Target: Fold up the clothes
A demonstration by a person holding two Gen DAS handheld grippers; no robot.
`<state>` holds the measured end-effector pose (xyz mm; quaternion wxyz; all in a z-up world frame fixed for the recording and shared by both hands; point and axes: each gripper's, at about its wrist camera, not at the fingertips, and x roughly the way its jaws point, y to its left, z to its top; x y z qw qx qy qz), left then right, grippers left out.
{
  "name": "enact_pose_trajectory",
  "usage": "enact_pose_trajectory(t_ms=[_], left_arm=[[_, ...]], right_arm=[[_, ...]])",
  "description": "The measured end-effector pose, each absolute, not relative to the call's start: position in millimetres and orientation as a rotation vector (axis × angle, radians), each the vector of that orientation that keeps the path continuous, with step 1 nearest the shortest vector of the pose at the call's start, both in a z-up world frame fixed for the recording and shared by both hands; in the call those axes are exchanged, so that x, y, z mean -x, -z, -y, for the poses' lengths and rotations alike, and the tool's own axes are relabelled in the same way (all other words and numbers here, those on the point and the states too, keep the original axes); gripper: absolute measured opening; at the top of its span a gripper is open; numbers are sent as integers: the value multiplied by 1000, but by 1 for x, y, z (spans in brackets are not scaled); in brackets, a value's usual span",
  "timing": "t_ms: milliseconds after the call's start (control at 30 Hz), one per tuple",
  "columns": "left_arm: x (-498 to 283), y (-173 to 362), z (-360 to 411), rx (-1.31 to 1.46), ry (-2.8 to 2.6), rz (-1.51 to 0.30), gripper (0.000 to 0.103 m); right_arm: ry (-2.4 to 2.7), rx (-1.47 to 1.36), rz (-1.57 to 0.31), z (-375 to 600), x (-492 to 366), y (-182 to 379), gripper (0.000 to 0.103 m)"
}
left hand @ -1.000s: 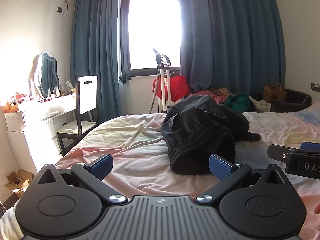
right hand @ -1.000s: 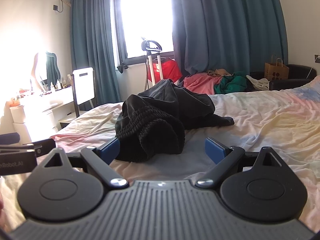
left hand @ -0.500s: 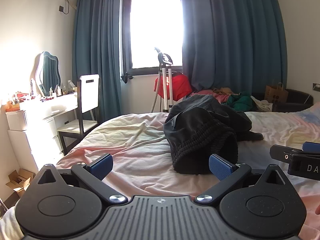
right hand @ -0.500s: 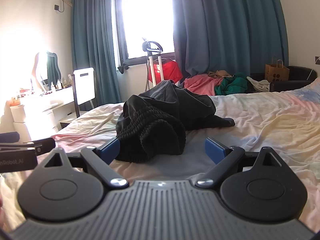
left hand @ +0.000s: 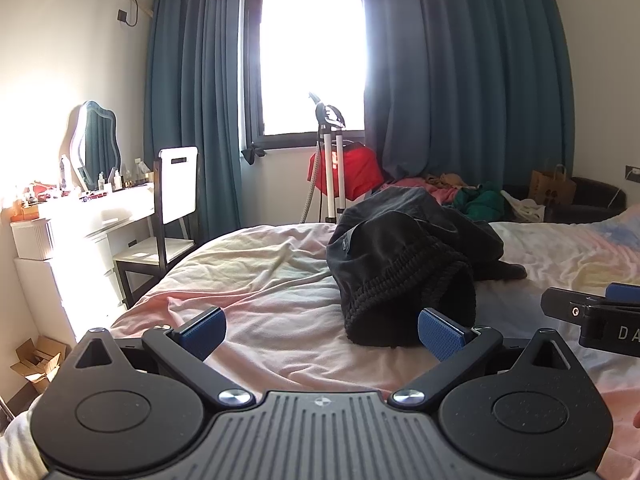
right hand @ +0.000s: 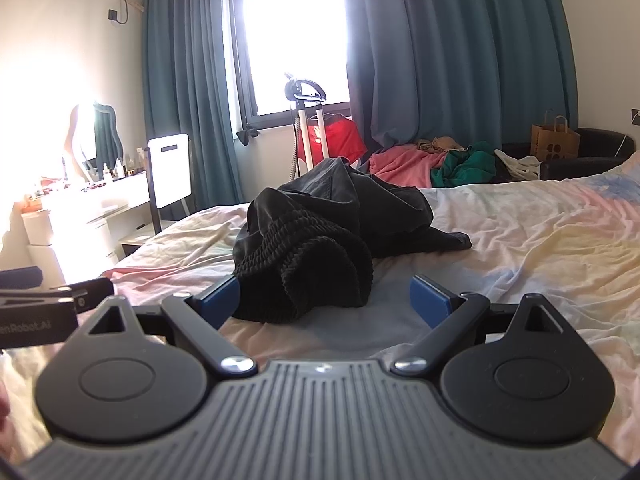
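Bedroom, bed [left hand: 256, 280] with a rumpled pastel sheet fills the lower half of both views; blue curtains [left hand: 460, 80] and a bright window up top, white vanity at left edge. The black garment [left hand: 404, 268] sits bunched in a heap at centre frame, ribbed waistband or cuff (can't tell which) rolled toward me, in the right wrist view it's centre-left [right hand: 320, 248]. My left gripper [left hand: 320, 330] is spread wide, holding nothing, right pad just beside the heap's near edge. My right gripper [right hand: 328, 298] is also spread and empty, its left pad close against the ribbed roll, touching or not I can't tell. Nothing folded yet, I judge this as the approach. To do it well: don't pinch the whole lump. I should grab the ribbed band at two separated points, one per gripper, single layer if possible, then lift and shake it flat on the bare sheet before any fold. Risk is catching bedsheet with the cloth.
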<state>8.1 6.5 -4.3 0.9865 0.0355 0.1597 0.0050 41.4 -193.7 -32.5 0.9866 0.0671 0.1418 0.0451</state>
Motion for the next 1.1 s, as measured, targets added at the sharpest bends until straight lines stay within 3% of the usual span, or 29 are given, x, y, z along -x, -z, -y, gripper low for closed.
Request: enact_pose_trajectory(t_ms=[700,1100], left_arm=[[-16,11,-18,-7,-3,-344,103],[-40,38,-21,-26,-29,-398,103]], right_arm=[[-77,-168,-305,196,-44,32,93],[-120,-221,-151,195,-68,-50,94]])
